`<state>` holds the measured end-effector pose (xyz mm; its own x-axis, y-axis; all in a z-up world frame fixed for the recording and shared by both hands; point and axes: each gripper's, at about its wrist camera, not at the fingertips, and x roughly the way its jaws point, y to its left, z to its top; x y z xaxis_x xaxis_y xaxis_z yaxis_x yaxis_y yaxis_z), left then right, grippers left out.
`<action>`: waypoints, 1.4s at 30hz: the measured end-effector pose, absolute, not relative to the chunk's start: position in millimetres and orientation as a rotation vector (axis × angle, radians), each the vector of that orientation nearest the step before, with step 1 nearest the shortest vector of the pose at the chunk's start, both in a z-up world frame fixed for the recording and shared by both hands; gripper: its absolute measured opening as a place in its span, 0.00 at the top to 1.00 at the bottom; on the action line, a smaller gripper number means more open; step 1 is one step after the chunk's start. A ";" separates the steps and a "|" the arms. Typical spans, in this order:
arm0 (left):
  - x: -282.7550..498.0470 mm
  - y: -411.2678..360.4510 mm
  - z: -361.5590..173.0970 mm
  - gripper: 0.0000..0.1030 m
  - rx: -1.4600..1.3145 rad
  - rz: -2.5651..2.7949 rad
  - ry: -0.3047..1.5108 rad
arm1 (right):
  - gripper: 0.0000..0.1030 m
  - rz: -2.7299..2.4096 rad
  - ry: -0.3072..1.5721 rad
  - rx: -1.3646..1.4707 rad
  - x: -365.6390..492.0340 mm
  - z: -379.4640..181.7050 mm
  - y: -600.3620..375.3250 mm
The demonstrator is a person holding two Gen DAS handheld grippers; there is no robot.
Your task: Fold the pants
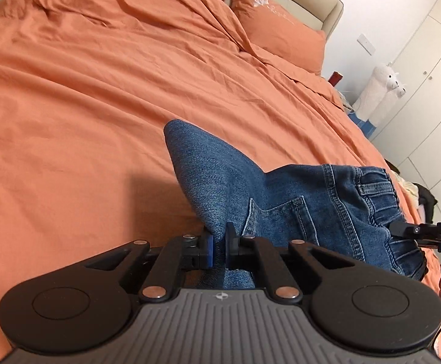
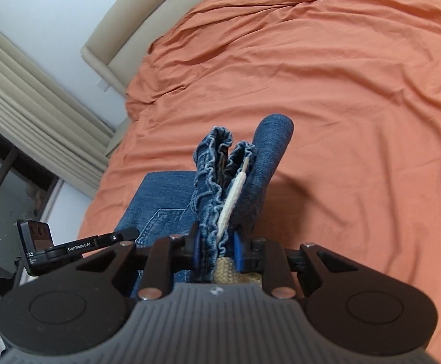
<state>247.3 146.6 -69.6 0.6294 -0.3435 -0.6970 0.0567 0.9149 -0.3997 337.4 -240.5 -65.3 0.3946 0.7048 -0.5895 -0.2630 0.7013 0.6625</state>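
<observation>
Blue denim pants (image 1: 284,203) are lifted above an orange bed (image 1: 83,106). My left gripper (image 1: 219,250) is shut on a fold of the denim near the back pocket. My right gripper (image 2: 215,250) is shut on the bunched elastic waistband (image 2: 212,188), with a white drawstring (image 2: 232,197) lying along it. The right gripper also shows at the right edge of the left wrist view (image 1: 402,230), at the waistband. The left gripper's finger (image 2: 120,235) shows at the left of the right wrist view. A rolled part of the pants (image 2: 273,139) sticks out ahead.
Orange pillows (image 1: 278,27) and a beige headboard (image 1: 326,9) lie at the far end of the bed. A white plush toy (image 1: 381,94) and white cupboards (image 1: 426,69) stand beside the bed. Curtains (image 2: 23,91) and a window are at the left of the right wrist view.
</observation>
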 end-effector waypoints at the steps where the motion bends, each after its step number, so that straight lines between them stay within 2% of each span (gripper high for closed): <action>1: 242.6 152.8 -64.0 0.94 -0.360 -0.225 0.859 | 0.84 0.658 0.982 0.522 331.6 -64.0 -235.1; 13: 174.0 232.2 17.5 0.94 -0.236 -0.096 0.758 | 0.84 0.824 0.924 0.561 292.3 -31.9 -137.1; 18: 158.1 272.1 29.4 0.94 -0.222 -0.020 0.754 | 0.84 0.875 0.919 0.554 287.8 -24.9 -84.9; 28: 176.3 333.4 -5.1 0.94 -0.264 0.077 0.769 | 0.84 0.863 0.945 0.549 305.9 -58.8 -1.5; 42: 213.0 374.9 -104.6 0.92 -0.279 0.123 0.883 | 0.84 0.760 1.064 0.564 350.6 -160.4 16.1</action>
<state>213.0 374.9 -104.6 0.6309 -0.0085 -0.7758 -0.2208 0.9566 -0.1900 350.6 16.1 -160.4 0.2798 0.7808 -0.5587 -0.2756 0.6227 0.7323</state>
